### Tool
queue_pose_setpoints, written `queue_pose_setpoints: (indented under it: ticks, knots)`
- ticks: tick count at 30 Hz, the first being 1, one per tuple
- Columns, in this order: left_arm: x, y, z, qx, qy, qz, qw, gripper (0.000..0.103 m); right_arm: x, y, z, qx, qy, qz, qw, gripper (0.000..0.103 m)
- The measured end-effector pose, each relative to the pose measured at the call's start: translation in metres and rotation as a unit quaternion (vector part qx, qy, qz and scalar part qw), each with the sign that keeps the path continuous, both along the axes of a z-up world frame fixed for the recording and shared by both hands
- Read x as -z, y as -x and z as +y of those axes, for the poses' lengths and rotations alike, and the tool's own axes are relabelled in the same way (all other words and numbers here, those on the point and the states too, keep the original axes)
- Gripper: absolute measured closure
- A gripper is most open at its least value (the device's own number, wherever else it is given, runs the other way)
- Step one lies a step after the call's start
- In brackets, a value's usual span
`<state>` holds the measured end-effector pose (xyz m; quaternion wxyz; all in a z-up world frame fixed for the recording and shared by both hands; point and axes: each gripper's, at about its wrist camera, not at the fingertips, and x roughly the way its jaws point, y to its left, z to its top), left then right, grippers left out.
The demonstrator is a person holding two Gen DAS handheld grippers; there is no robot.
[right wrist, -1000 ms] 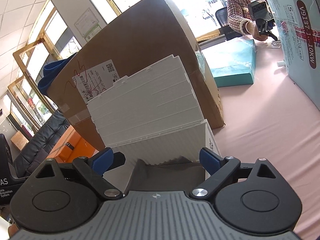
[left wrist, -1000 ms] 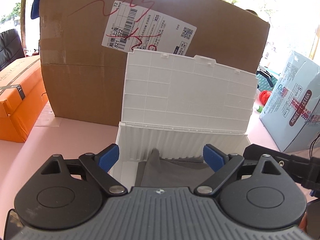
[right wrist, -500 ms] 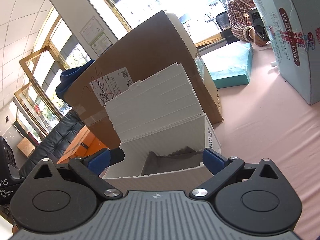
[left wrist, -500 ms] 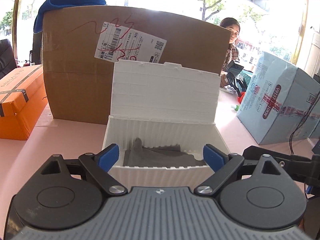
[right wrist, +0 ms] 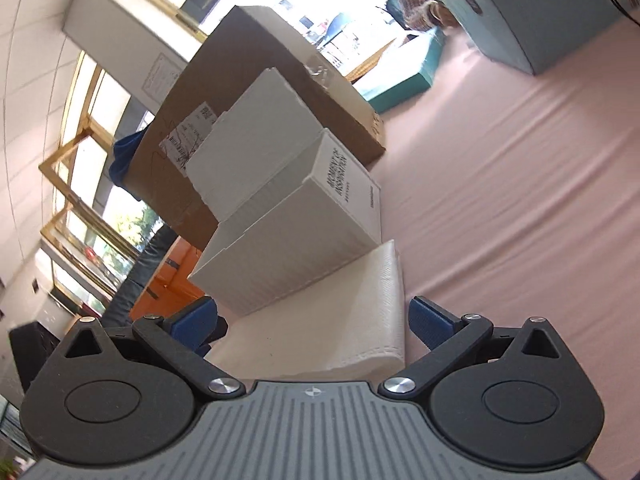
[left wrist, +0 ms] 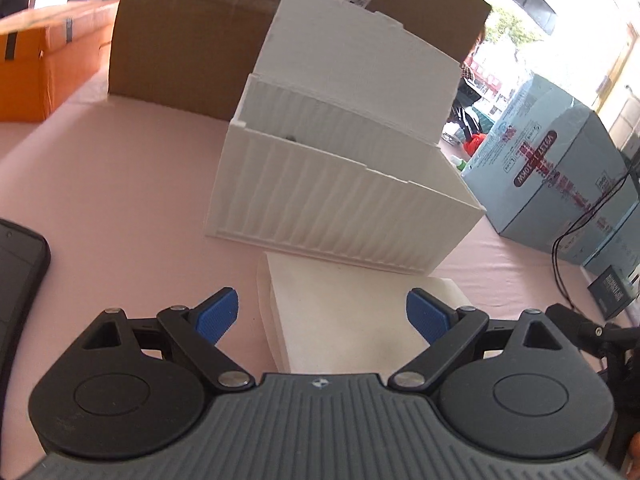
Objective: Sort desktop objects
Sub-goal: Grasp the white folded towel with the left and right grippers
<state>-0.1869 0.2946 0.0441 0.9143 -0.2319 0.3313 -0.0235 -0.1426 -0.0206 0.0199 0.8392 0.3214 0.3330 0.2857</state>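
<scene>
A white ribbed storage box (left wrist: 340, 196) with its lid raised stands on the pink table; it also shows in the right wrist view (right wrist: 288, 236). A stack of white paper napkins (left wrist: 344, 320) lies just in front of it, also in the right wrist view (right wrist: 340, 328). My left gripper (left wrist: 322, 316) is open, low over the napkins, with a blue pad on each side of the stack. My right gripper (right wrist: 314, 322) is open and straddles the same stack from a tilted angle. The box's inside is hidden from here.
A big brown cardboard carton (left wrist: 192, 40) stands behind the box. An orange box (left wrist: 44, 68) is at the left, light blue cartons (left wrist: 560, 168) with a black cable at the right. A black phone (left wrist: 16, 280) lies at the left edge. A teal box (right wrist: 404, 84) sits far back.
Both grippers have pulled back from above the open box and dropped down to the napkin stack in front of it. The grey cloth inside the box is no longer in sight.
</scene>
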Motion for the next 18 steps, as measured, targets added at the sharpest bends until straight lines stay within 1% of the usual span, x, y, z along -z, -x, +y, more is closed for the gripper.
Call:
queue_pose_setpoints:
  ticks: [2, 4, 5, 9, 11, 14, 17, 18]
  knots:
    - [0.007, 0.0, 0.011, 0.002, 0.048, 0.003, 0.9988, 0.012, 0.005, -0.003, -0.007, 0.004, -0.017, 0.013, 1.0, 0.0]
    - [0.011, 0.0, 0.017, 0.011, 0.079, 0.005, 0.9968, 0.012, 0.009, -0.004, -0.008, -0.003, -0.027, 0.021, 0.999, 0.0]
    - [0.013, -0.001, 0.018, 0.011, 0.083, 0.008, 0.9964, 0.012, 0.011, -0.005, -0.007, -0.01, -0.028, 0.026, 0.999, 0.0]
    - [0.019, -0.006, 0.013, 0.022, 0.079, 0.026, 0.9963, 0.012, 0.012, -0.004, 0.002, -0.021, 0.001, 0.027, 0.999, 0.0]
    - [0.02, -0.008, 0.009, 0.032, 0.073, 0.027, 0.9964, 0.012, 0.013, -0.004, 0.006, -0.024, 0.013, 0.026, 0.999, 0.0]
    - [0.02, -0.008, 0.002, 0.034, 0.048, 0.024, 0.998, 0.012, 0.015, -0.005, 0.008, -0.023, 0.023, 0.024, 0.999, 0.001]
    - [0.019, -0.007, 0.0, 0.029, 0.035, 0.02, 0.9988, 0.014, 0.018, -0.006, 0.01, -0.022, 0.033, 0.022, 0.999, 0.005]
    - [0.019, -0.007, 0.0, 0.027, 0.03, 0.018, 0.999, 0.019, 0.018, -0.006, 0.011, -0.022, 0.036, 0.021, 0.999, 0.012]
